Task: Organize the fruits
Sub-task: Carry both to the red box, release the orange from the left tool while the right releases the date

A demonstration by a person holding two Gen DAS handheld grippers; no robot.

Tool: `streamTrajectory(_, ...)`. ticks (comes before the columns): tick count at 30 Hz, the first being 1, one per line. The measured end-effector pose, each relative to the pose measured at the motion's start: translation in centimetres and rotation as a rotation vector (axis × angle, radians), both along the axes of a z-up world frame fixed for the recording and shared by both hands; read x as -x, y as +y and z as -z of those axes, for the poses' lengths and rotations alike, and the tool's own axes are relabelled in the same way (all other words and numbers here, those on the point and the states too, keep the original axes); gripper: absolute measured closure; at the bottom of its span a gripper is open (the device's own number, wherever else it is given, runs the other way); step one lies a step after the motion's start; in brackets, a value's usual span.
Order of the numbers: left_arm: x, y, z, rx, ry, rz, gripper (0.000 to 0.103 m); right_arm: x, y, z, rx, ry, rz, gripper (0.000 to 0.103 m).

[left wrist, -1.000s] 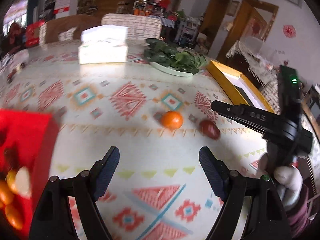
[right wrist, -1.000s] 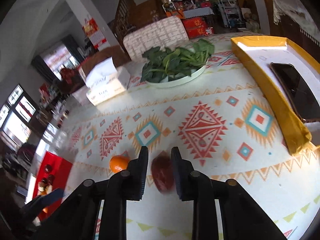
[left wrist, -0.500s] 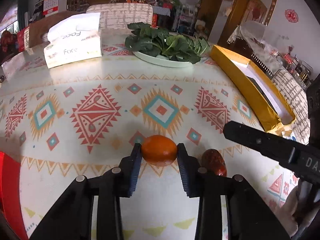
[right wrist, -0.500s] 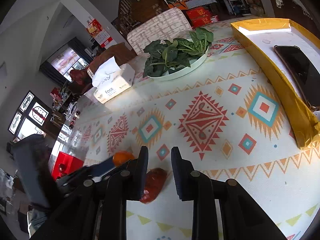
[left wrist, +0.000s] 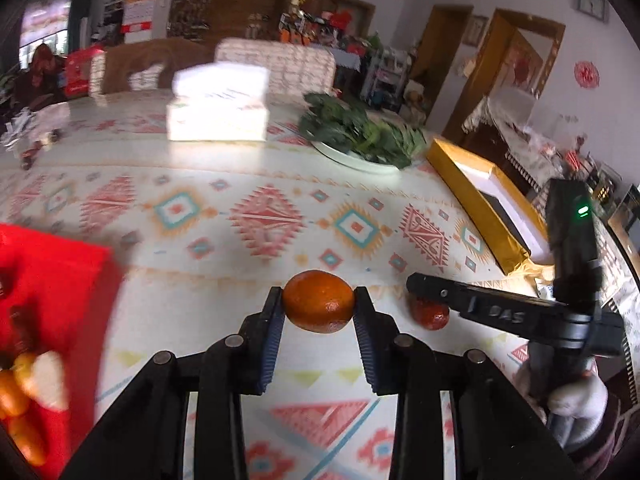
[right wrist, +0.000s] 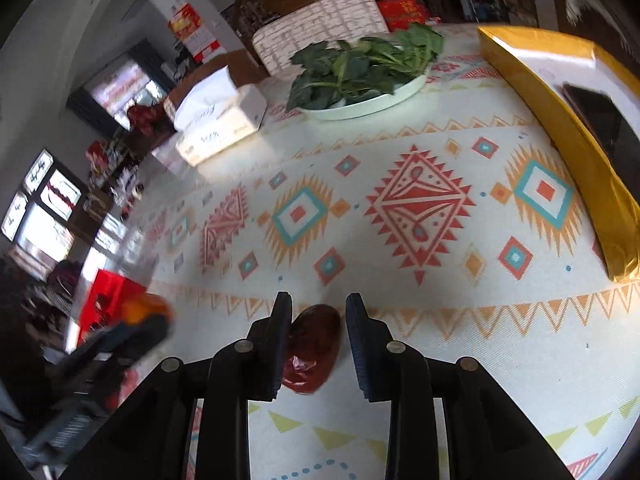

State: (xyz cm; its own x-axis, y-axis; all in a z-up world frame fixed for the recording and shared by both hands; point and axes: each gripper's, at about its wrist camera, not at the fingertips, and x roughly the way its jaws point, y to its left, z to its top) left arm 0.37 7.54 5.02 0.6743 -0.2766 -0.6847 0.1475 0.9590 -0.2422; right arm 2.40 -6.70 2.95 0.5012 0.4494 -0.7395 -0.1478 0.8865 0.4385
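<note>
My left gripper [left wrist: 318, 294] is shut on an orange tangerine [left wrist: 320, 312] and holds it a little above the patterned tablecloth. To its right a dark red date [left wrist: 430, 316] lies on the cloth under the tip of my right gripper [left wrist: 414, 282]. In the right wrist view the date [right wrist: 314, 348] lies between the opening jaws of the right gripper [right wrist: 318, 304]. It sits close against the left finger, with a gap at the right one. The tangerine [right wrist: 144, 308] shows blurred at the left. A red box [left wrist: 60, 272] holding several fruits stands at the left edge.
A white tissue box [left wrist: 218, 112] and a plate of green leaves [left wrist: 360, 136] stand at the back. A yellow-rimmed box [left wrist: 480, 208] with a dark phone inside lies at the right. Chairs stand behind the table. A gloved hand [left wrist: 576, 400] holds the right gripper.
The left gripper closed on the tangerine and raised it, drawing back toward the red box. The right gripper came down around the date and its jaws widened slightly.
</note>
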Motion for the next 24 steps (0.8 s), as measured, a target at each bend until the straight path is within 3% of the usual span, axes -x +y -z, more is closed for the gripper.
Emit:
streamTrajectory(5, 4.2, 5.2, -2.2, -0.027, -0.074, -0.097, 0.069, 0.6, 2.2, -0.1, 0.133, -0.030, -0.006, 0.072)
streamTrajectory(11, 8.3, 12.4, -3.4, 0.036, -0.124, -0.235, 0.069, 2.9, 3.5, -0.2, 0.233, -0.062, 0.024, 0.073)
streamTrajectory(18, 12.3, 20.0, -2.7, 0.073, -0.137, -0.385, 0.069, 5.1, 4.4, -1.5, 0.164, -0.090, 0.032, 0.073)
streamTrajectory(24, 14.1, 25.1, -0.9, 0.088, -0.101, -0.502, 0.069, 7.0, 9.0, -4.9, 0.077, -0.146, -0.072, 0.073)
